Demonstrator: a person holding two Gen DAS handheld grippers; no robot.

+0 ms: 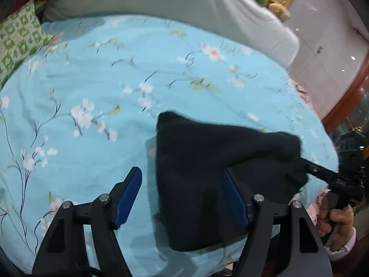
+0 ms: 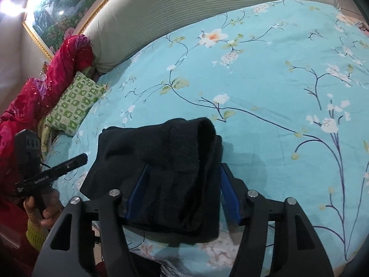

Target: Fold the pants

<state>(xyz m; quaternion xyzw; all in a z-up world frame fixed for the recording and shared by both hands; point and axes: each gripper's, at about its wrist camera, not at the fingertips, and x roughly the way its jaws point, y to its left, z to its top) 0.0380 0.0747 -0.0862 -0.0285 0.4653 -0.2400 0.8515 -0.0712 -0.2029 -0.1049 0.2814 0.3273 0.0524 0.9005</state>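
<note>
My left gripper (image 1: 182,184) hangs released; right gripper (image 2: 182,185) grasps the folded pants (image 2: 161,180) (dark) over the bedsheet (image 2: 265,87).

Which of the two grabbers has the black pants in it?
The right gripper. The black pants are draped between its blue fingers. The left gripper is open, with only one finger over the pants.

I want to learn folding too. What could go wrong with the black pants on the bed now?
The right gripper seems to pinch the black pants only by a bunched edge, so they might slip out. The left gripper is open and holds nothing, so the fold could flop apart. The pants lie near the edge of the blue flowered bedspread and might slide off.
</note>
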